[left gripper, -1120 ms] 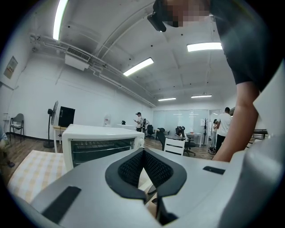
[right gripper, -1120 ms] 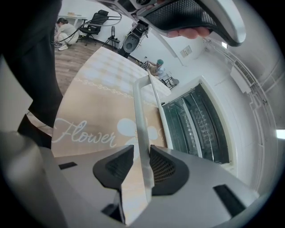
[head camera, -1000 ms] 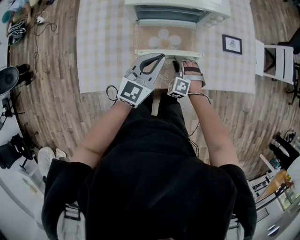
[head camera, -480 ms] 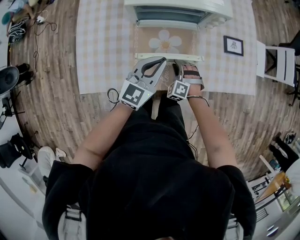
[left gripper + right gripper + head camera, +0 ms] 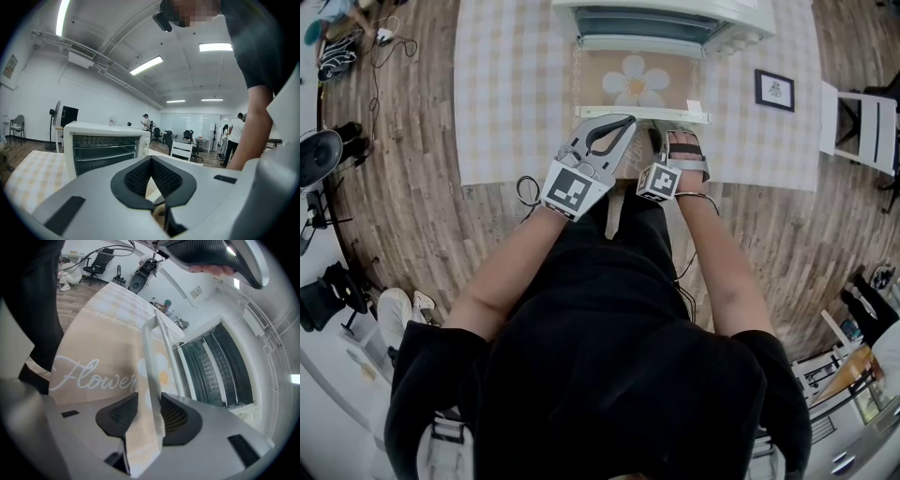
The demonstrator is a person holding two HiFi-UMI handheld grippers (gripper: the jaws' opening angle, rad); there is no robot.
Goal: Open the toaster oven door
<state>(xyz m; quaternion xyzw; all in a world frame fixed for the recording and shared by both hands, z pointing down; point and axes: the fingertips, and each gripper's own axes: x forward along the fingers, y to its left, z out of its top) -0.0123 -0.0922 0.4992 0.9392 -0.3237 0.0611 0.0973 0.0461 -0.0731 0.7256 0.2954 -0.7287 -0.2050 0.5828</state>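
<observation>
Toaster oven at far edge of checked worktop, door down flat, open toward person, R tool w/ jaws apart, just been opening, door handle between them, L tool just left of it, jaws together, empty.

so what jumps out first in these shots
The oven door, folded down flat at top centre of the head view, shows a big daisy, in front of the white toaster oven. Next, the right hand-held gripper at its front edge: its jaws have just been opening, with the door handle between them.
</observation>
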